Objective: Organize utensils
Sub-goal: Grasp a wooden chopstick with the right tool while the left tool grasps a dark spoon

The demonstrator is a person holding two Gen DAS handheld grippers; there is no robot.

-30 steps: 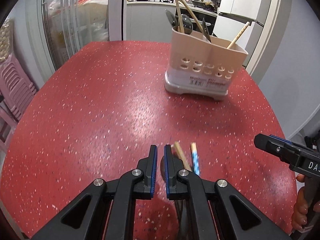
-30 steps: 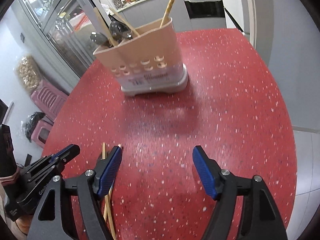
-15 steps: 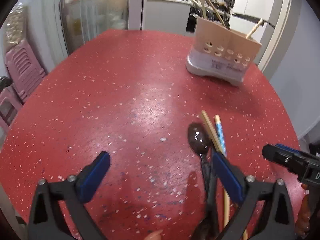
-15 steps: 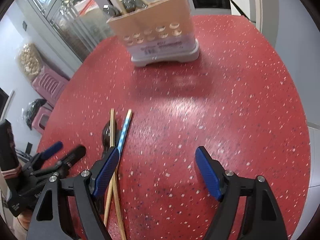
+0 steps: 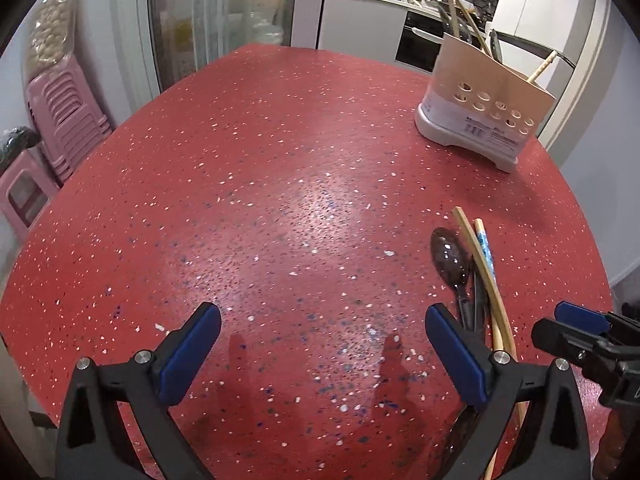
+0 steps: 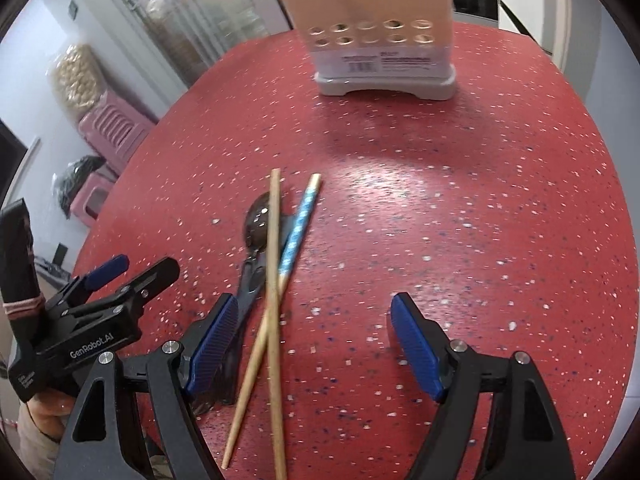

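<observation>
On the red speckled table [image 6: 480,208] lie three loose utensils in a bundle: a plain wooden chopstick [image 6: 274,280], a chopstick with a blue patterned end [image 6: 298,232], and a dark spoon [image 6: 260,226]. Their long axes run from the near edge toward the utensil holder [image 6: 376,36], the spoon's bowl and the blue end pointing that way; the two chopsticks cross each other near the spoon's handle. The beige holder stands upright at the far side, well apart from them, with several utensils sticking out, among them wooden sticks; their count is unclear. The left gripper [image 5: 320,344] hovers wide apart, empty, just left of the bundle. The right gripper [image 6: 312,340] is also spread wide, empty, with the chopsticks' near ends between its fingers.
</observation>
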